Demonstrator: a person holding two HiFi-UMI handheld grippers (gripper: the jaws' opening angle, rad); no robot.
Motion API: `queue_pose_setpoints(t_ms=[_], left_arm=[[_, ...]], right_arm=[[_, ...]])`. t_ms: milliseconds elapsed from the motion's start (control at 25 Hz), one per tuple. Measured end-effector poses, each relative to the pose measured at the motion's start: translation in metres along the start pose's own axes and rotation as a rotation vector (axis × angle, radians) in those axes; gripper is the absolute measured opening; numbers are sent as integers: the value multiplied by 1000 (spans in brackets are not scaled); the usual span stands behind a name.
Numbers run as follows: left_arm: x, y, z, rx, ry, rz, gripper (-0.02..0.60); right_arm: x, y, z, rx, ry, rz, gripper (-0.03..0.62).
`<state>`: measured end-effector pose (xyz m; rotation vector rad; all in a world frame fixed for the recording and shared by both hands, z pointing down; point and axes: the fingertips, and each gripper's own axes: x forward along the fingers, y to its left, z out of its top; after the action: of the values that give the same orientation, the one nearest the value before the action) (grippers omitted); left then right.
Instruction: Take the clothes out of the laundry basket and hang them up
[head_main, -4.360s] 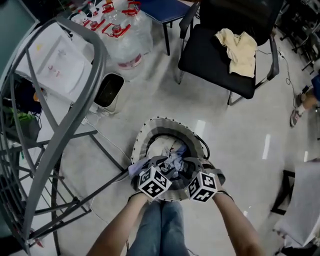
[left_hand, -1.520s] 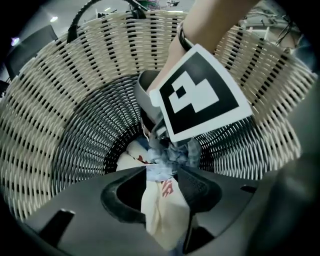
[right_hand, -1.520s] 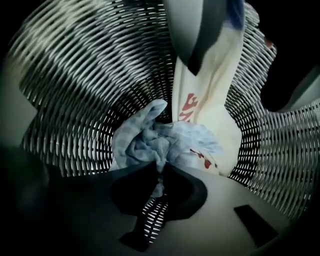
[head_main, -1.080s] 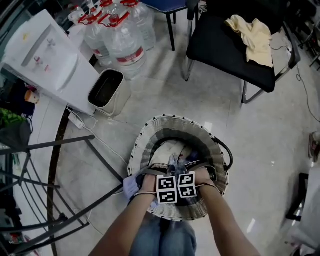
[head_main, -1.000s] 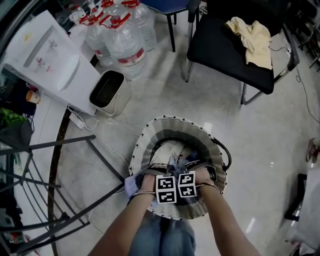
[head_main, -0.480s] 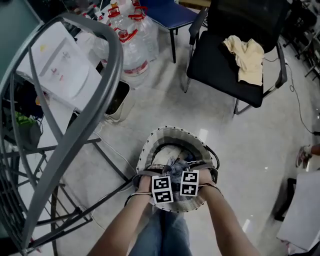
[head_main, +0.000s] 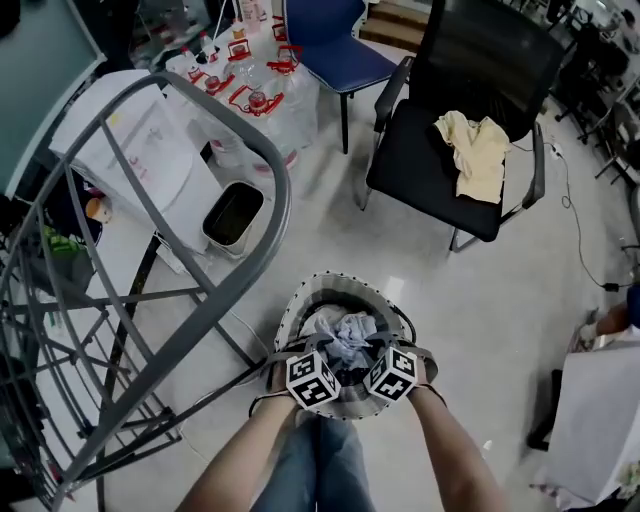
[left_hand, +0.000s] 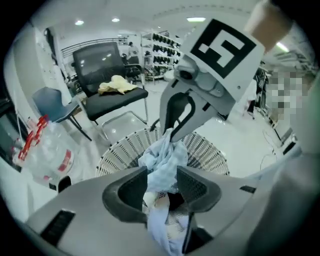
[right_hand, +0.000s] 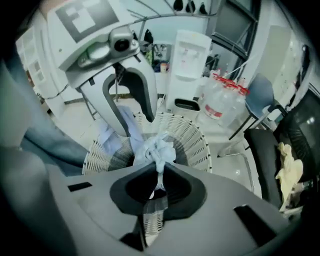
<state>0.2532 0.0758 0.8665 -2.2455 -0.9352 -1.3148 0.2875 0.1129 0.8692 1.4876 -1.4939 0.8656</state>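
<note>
Above the laundry basket (head_main: 345, 279) | I have the left gripper (left_hand: 162, 184) closing its jaws on a pale blue garment (left_hand: 167, 150) raised over the basket's rim | right gripper (right_hand: 159, 175), jaws narrow, pinches a twist of the same garment above the basket's middle.

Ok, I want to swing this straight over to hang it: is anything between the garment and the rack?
Nothing visible does. The light blue garment, pinched in the right claw and between the closing jaws of the left claw, hangs over the basket; the grey rack stands just left of it, with only open air between.
</note>
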Motion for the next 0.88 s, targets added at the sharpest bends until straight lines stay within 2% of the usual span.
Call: queue_pose_setpoints(t_ms=[160, 240, 520, 640, 880], left_arm=[[-44, 14, 29, -206, -149, 72, 186], [-67, 17, 43, -273, -218, 100, 181], [-137, 11, 89, -345, -387, 161, 181], [-170, 8, 103, -371, -448, 185, 181], [-221, -10, 111, -405, -505, 209, 181]], right_arm=[[-54, -6, 25, 160, -139, -58, 34], [-82, -9, 35, 228, -205, -85, 34], [-184, -18, 67, 446, -410, -201, 32], [-225, -21, 81, 494, -486, -243, 32], [-301, -25, 111, 554, -614, -298, 32]])
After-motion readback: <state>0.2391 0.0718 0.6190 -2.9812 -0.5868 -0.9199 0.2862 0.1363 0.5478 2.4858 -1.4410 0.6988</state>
